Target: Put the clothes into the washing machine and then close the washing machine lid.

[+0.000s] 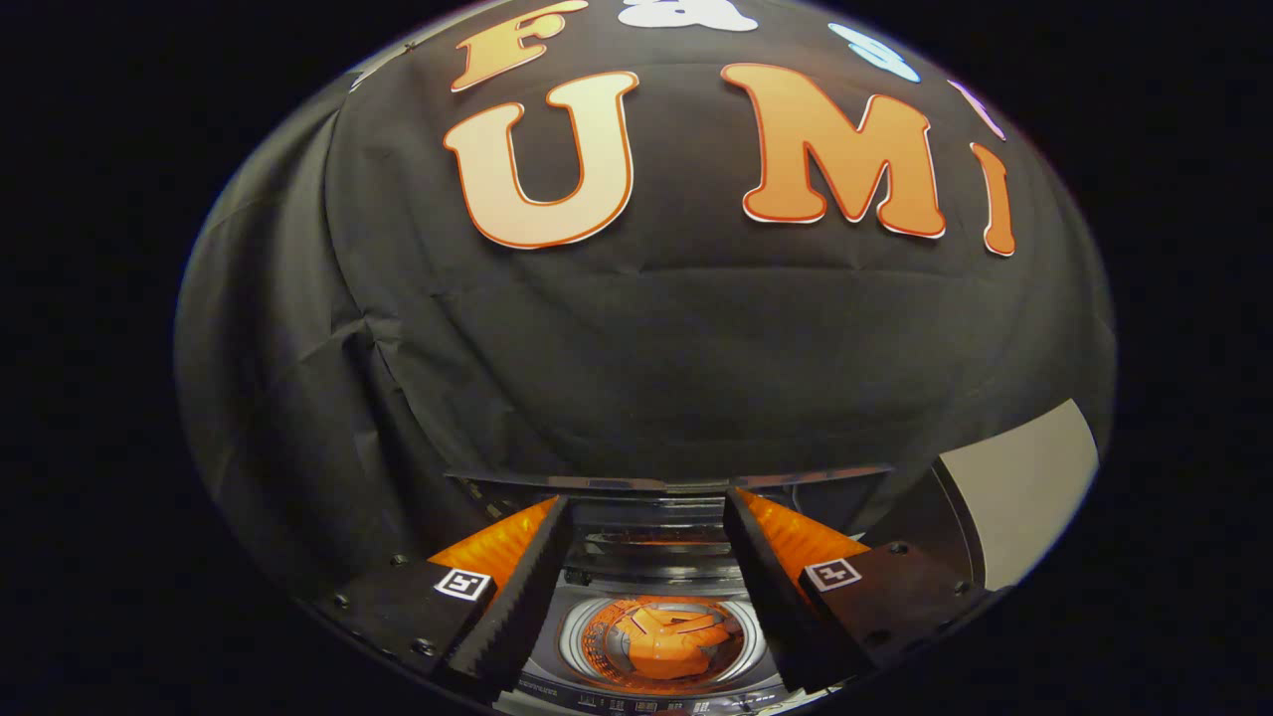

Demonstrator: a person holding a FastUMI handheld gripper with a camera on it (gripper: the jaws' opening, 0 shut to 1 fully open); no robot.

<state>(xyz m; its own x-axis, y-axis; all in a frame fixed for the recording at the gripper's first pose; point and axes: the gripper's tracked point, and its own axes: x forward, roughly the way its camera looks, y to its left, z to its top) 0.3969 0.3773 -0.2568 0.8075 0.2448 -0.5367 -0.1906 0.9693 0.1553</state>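
The black cloth wall [636, 348] of the booth rises well beyond the gripper, hanging in soft folds. Beneath the gripper sits the washing machine [646, 686], seen from above with its round drum opening lying between the two fingers. Its lid [1014, 497] stands raised off to the gripper's right, a pale panel with a dark edge, tilted up and away from the opening. Just ahead of the fingertips runs the machine's rear rim, a dark, glossy strip. The gripper [646, 522] hovers over the opening with its fingers spread apart and nothing held between them; each finger body carries a small square marker. Inside the drum, down between the fingers and apart from them, lies the clothes [666, 641], a crumpled orange bundle resting on the drum's bottom.
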